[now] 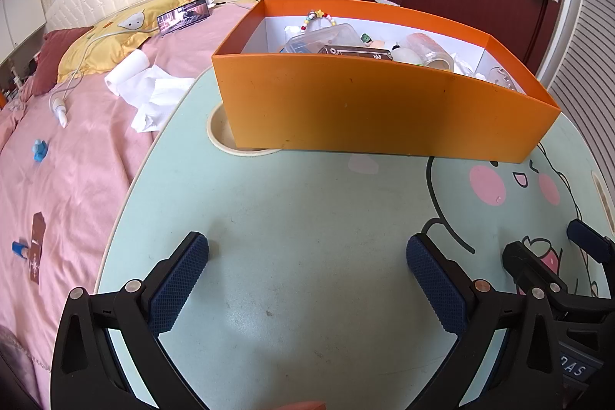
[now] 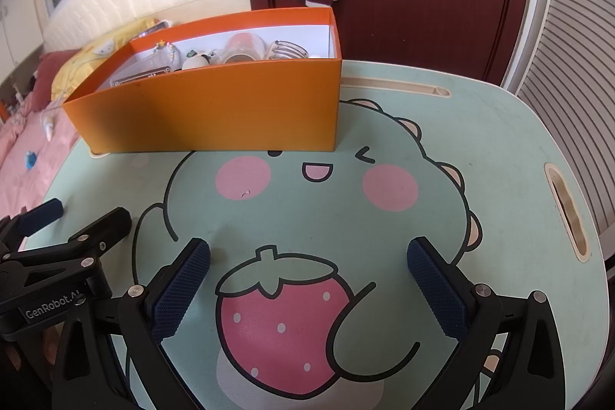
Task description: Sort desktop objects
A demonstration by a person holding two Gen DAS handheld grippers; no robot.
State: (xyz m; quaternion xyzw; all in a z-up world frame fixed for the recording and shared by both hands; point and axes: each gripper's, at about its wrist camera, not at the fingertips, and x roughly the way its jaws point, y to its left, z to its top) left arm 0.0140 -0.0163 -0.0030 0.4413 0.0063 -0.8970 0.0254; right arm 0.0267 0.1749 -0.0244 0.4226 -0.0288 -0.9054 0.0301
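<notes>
Left gripper jaws apart, empty; bed visible only left view.

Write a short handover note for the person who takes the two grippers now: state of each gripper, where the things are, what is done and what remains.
Left hand-held gripper: open, holding nothing, low over the bare green table.
Right hand-held gripper: open, holding nothing, over the strawberry drawing.
Orange box: stands at the far side of the table. Inside it are a bead bracelet, a clear plastic case, a tape roll and other small items.
Done: no loose object shows on the tabletop; the things visible are in the box.
Left: apparently nothing on the table. The nearest table edge is hidden by the grippers, so check it.
</notes>
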